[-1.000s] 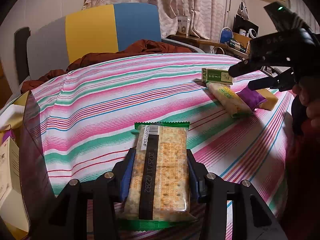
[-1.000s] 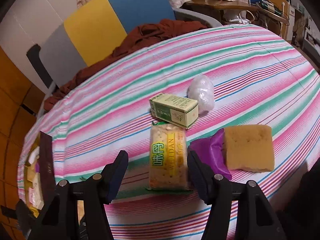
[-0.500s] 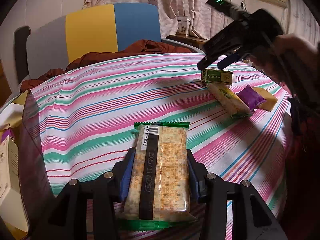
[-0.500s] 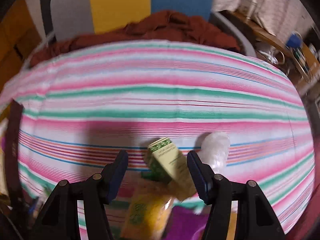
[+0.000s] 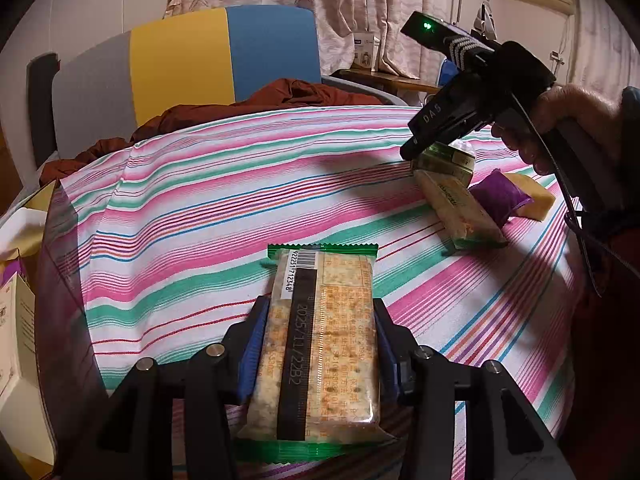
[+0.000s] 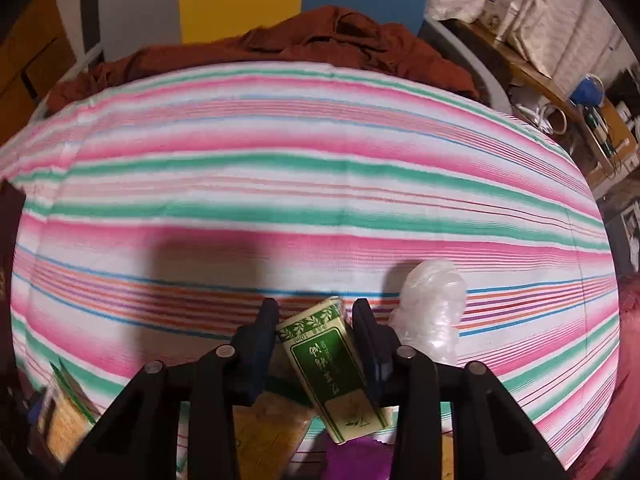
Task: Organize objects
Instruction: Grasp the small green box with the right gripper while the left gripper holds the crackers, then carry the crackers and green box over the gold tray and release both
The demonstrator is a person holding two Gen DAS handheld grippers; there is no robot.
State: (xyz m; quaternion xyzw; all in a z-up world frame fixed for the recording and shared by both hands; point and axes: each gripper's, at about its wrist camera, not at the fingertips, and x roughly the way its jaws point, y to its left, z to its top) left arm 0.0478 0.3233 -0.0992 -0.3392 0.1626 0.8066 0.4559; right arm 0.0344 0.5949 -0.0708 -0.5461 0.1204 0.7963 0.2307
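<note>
My left gripper (image 5: pixel 318 316) is shut on a green-edged cracker packet (image 5: pixel 320 344) above the striped tablecloth (image 5: pixel 200 216). My right gripper (image 6: pixel 314 318) has its jaws close around a small green box (image 6: pixel 334 364), which lies on the cloth, slanted between the fingers; contact on both sides is not clear. In the left wrist view the right gripper (image 5: pixel 412 148) is over that box (image 5: pixel 444 160) at the right. Beside it lie a yellow snack packet (image 5: pixel 456 208), a purple pouch (image 5: pixel 498 196) and a yellow sponge (image 5: pixel 528 196).
A crumpled clear plastic bag (image 6: pixel 432 312) lies just right of the green box. A brown cloth (image 5: pixel 240 108) lies on the table's far edge before a grey, yellow and blue chair (image 5: pixel 180 64). A cardboard box (image 5: pixel 20 280) stands at the left edge.
My right gripper has swung forward and down from over the yellow packet to the green box, and its jaws have narrowed around it. The left gripper and its cracker packet have not moved.
</note>
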